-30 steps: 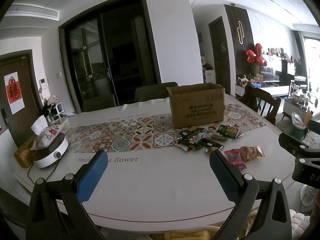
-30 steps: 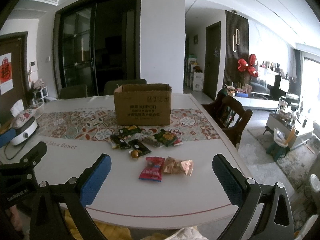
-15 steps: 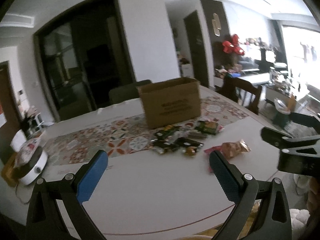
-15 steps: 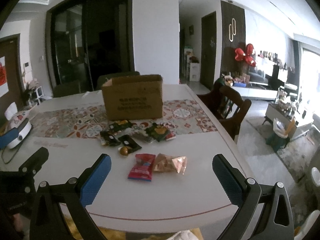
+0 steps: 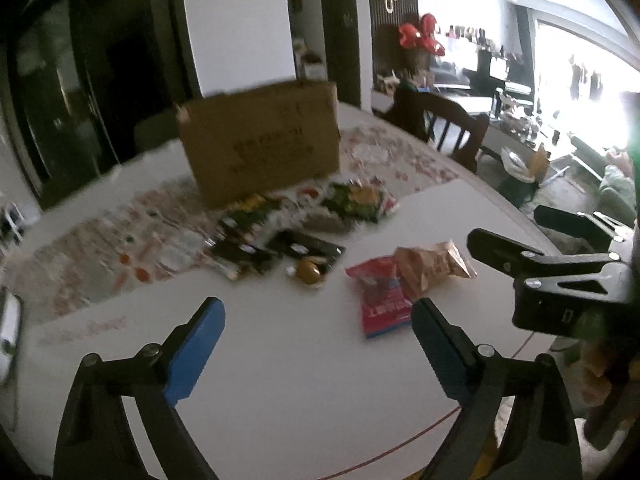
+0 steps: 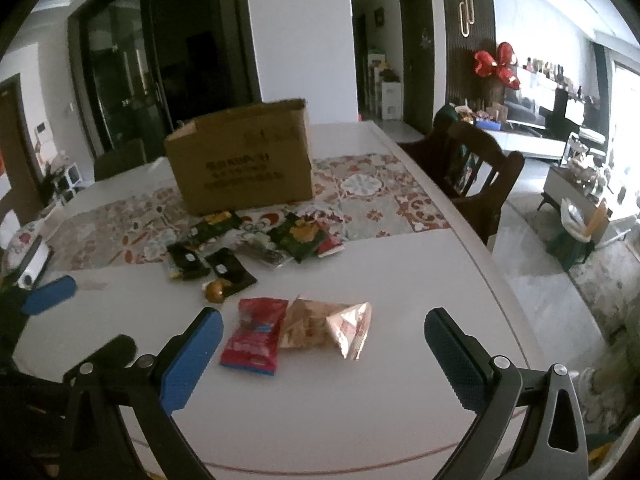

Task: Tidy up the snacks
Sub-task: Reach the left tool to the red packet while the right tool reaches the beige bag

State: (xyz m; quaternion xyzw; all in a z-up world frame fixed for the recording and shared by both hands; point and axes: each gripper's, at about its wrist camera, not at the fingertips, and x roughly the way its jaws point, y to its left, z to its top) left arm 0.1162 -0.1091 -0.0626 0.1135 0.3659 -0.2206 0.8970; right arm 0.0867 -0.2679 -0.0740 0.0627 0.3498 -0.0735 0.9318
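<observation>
**Right wrist / left wrist: both tools empty, snacks all loose in front of the box**

Right wrist view: right tool (image 6: 320, 348) has its fingers spread wide, nothing between them, hovering above the near part of the bench (image 6: 360, 412). Left wrist view, blurred: left tool (image 5: 316, 338) likewise spread and empty.

Outward from the tools, landmark = cardboard box (image 6: 240, 158):
- Red packet (image 6: 253, 336) and tan foil packet (image 6: 328, 326) lie touching each other, farthest in front of the box, nearest the right tool and roughly between its fingers in the view.
- Small round gold-wrapped sweet (image 6: 216, 290) sits closer to the box than those two, touching a dark packet (image 6: 231, 268).
- Cluster of dark and green packets (image 6: 298, 238) lies just in front of the box, partly on the patterned runner (image 6: 368, 192).
- Box stands upright on the runner, top open. Its inside is not visible from either view, so can't tell whether it holds anything.

Progress, my read: basically at the start. Every snack in view is on the bench, none gripped, none seen in the box. Assuming the box is the destination, all of the pile is left to move. Red/tan pair looks like the likely first pick for the right tool; they overlap, so grabbing one may drag the other.

Off to the side: wooden chair (image 6: 476, 164) right of the box, white appliance (image 6: 30, 264) far left of it.
</observation>
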